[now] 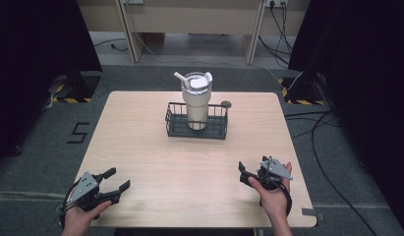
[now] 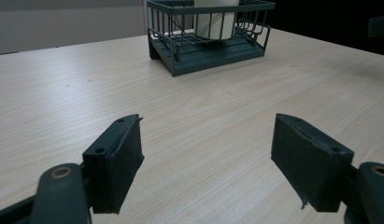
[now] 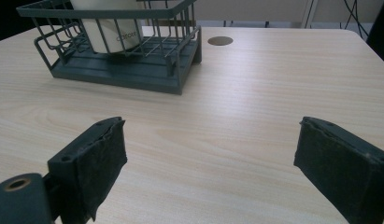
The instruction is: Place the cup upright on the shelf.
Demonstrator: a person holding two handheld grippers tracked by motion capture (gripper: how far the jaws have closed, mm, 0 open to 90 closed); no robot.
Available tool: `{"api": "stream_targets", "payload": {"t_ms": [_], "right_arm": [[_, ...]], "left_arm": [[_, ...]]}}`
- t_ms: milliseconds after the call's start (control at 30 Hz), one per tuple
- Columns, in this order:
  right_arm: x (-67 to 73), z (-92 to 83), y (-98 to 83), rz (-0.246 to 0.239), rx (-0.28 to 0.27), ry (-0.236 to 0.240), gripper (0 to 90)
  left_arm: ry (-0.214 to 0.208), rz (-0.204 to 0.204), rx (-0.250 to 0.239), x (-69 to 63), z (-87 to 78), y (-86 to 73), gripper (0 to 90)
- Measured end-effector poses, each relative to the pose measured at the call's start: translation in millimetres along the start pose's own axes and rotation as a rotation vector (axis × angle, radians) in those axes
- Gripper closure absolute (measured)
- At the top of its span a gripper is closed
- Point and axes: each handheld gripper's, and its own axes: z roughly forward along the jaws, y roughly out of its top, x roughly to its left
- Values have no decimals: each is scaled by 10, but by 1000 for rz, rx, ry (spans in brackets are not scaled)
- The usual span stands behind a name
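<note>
Currently, item by item, one view after another:

- High view: a tumbler [image 1: 197, 101], cream-coloured with a clear lid and a white straw, is standing upright inside a dark wire basket [image 1: 175, 127]. The basket is sitting on the far middle part of a light wooden table [image 1: 140, 147].
- High view: a small dark round disc [image 1: 225, 104] is lying on the table just beside the basket's far right corner.
- High view: the left gripper [image 1: 118, 179] is resting in a hand at the near left corner, its jaws standing apart with nothing between them, well apart from the basket.
- High view: the right gripper [image 1: 242, 173] is sitting in a hand at the near right edge, jaws pointing toward the table's middle, also well apart from the basket.
- Left gripper view: the left gripper [image 2: 206, 151] is showing two black pads spread wide over bare wood. The basket [image 2: 180, 65] is lying ahead, the tumbler [image 2: 213, 23] standing in it with its upper part cut off by the frame.
- Right gripper view: the right gripper [image 3: 208, 154] is holding its pads apart, gripping nothing, bare table [image 3: 273, 84] between them. The basket [image 3: 133, 77] is showing ahead to the left with the tumbler [image 3: 110, 35] inside it, and the disc [image 3: 220, 41] is lying beyond the basket's corner.
</note>
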Motion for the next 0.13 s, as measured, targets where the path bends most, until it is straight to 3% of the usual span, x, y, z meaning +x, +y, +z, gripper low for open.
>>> {"api": "stream_targets", "payload": {"t_ms": [133], "right_arm": [[21, 1, -10, 1, -2, 7, 97]], "left_arm": [[-2, 2, -2, -2, 5, 5, 239]]}}
